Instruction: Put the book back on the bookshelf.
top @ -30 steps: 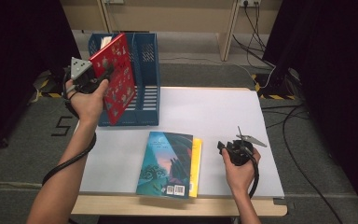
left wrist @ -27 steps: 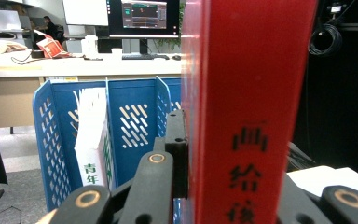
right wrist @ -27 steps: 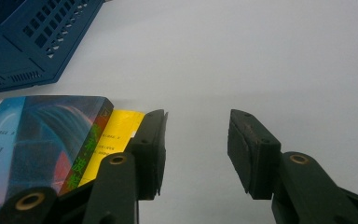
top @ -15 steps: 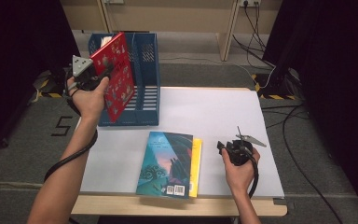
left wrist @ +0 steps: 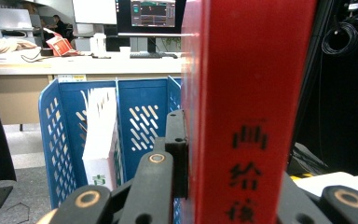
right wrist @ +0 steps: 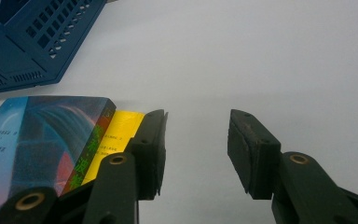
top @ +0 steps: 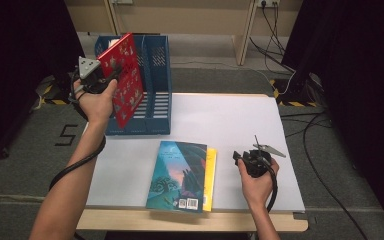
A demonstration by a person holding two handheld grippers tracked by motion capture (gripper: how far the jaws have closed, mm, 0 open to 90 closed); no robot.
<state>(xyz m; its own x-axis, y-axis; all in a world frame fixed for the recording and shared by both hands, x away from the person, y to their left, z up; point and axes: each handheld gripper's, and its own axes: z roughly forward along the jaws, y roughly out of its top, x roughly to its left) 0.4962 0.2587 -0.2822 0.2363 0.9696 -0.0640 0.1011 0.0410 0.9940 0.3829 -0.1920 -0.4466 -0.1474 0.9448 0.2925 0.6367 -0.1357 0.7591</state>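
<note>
Left gripper (top: 101,80): clamped on red book (top: 125,77), tilted above blue file rack (top: 152,107).
Right gripper (right wrist: 196,149): jaws spread, empty, beside 2 stacked books (top: 182,175) on table (top: 230,120).

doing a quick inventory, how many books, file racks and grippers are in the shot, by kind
books: 3, red book held up by the left gripper, teal book lying on a yellow book
file racks: 1, blue rack, with white papers in one slot
grippers: 2, counting the right gripper
total: 6
</note>
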